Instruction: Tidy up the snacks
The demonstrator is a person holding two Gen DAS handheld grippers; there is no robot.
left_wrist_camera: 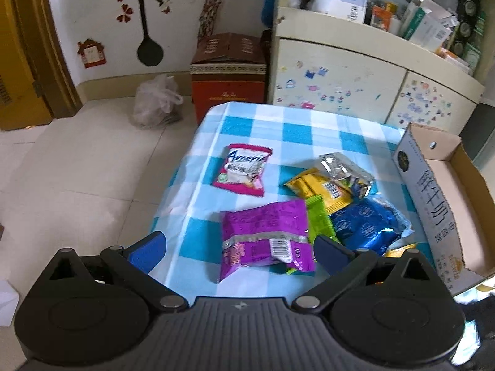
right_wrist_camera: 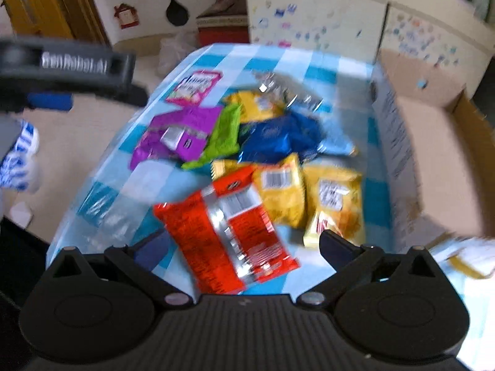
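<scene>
Snack packets lie in a heap on the blue-checked tablecloth (left_wrist_camera: pixel 247 123). My left gripper (left_wrist_camera: pixel 239 250) is open just above a purple packet (left_wrist_camera: pixel 266 235), whose near end lies between the blue fingers without touching them. Beyond it are a pink packet (left_wrist_camera: pixel 243 170), a yellow one (left_wrist_camera: pixel 321 190), a silver one (left_wrist_camera: pixel 343 170), a green one (left_wrist_camera: pixel 320 219) and a blue one (left_wrist_camera: pixel 365 225). My right gripper (right_wrist_camera: pixel 246 247) is open over a red packet (right_wrist_camera: pixel 229 228), which lies between its fingers. Two yellow packets (right_wrist_camera: pixel 281 194) (right_wrist_camera: pixel 337 207) lie just past it.
An open cardboard box (left_wrist_camera: pixel 448 191) (right_wrist_camera: pixel 433 154) stands on the table's right side, beside the heap. A cream cabinet (left_wrist_camera: pixel 340 74) is behind the table. On the tiled floor to the left are a plastic bag (left_wrist_camera: pixel 157 102) and a red carton (left_wrist_camera: pixel 229 77). The table's left edge drops to the floor.
</scene>
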